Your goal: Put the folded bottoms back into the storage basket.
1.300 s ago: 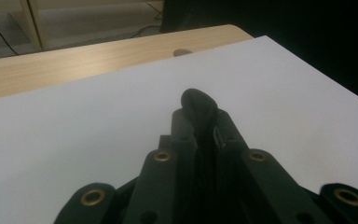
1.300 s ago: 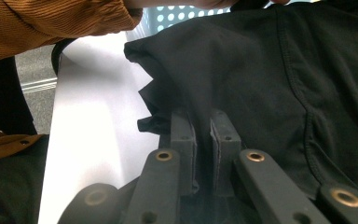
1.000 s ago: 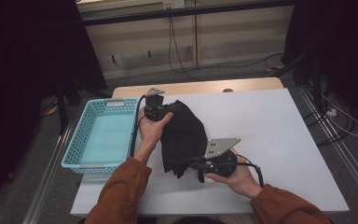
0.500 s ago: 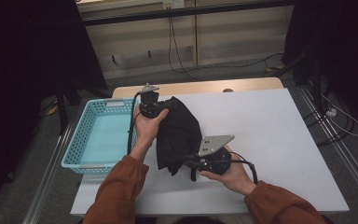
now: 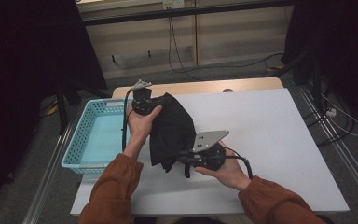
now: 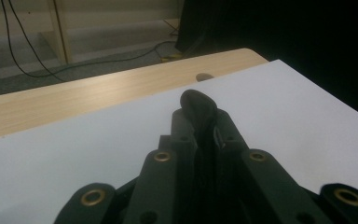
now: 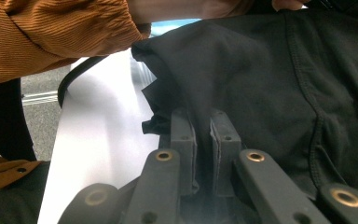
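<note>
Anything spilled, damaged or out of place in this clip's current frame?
Nothing stands out. The black garment hangs bunched between the left gripper and right gripper, each shut on a fold of it. The blue basket sits squarely at the table's left edge. No tear or spill is visible.

A light blue basket (image 5: 81,142) with perforated walls stands at the left edge of the white counter (image 5: 279,140). A strip of bare wood (image 5: 242,85) runs along the counter's far edge. Beyond it, black cables (image 5: 182,56) hang down a pale wall and trail over the grey floor (image 5: 242,67). Dark curtains (image 5: 32,56) flank both sides.
</note>
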